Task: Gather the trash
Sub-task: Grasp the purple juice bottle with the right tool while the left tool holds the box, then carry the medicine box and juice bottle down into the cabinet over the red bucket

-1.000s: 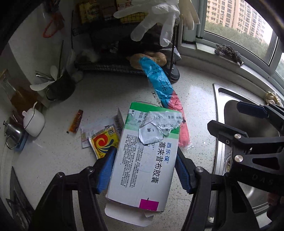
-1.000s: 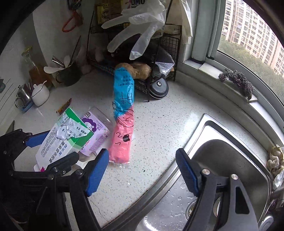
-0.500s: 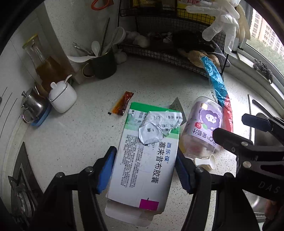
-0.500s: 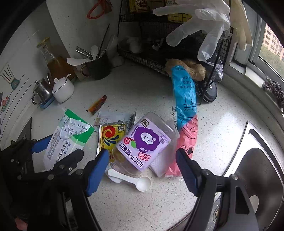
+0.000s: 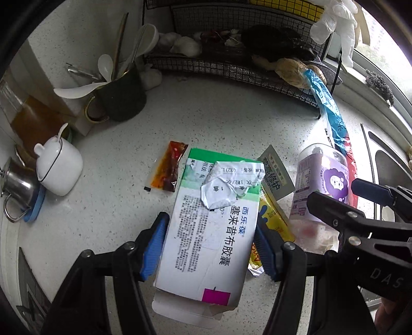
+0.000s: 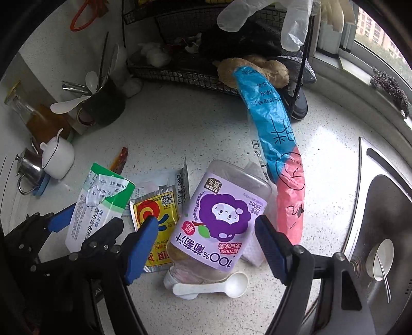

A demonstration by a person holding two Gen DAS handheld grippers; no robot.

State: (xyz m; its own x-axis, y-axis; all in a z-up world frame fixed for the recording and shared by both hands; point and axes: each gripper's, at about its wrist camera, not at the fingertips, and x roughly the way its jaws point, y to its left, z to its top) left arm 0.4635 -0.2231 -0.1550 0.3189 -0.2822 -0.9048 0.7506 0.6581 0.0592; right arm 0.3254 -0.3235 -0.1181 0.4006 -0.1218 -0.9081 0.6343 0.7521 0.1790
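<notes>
My left gripper [image 5: 209, 244] is shut on a white and green medicine box [image 5: 213, 221], held above the counter; the box also shows in the right wrist view [image 6: 99, 206]. My right gripper [image 6: 206, 247] is open, its jaws either side of a purple-labelled plastic juice bottle [image 6: 221, 219] lying on the counter. The bottle also shows in the left wrist view [image 5: 319, 185]. A yellow sachet [image 6: 157, 219], a red sauce packet [image 5: 168, 170], a white plastic spoon [image 6: 213, 284] and a blue and pink plastic bag [image 6: 280, 159] lie around it.
A black wire rack [image 6: 206, 64] stands at the back, with a white glove [image 6: 283, 15] hanging from it. A dark utensil cup [image 5: 121, 95], a white pot [image 5: 59, 167] and a steel kettle [image 5: 15, 188] are at the left. The sink [image 6: 381, 232] is at the right.
Both grippers have swung left, away from the sink, over the pile of litter. The right gripper has come down around the juice bottle. The left still holds the box.
</notes>
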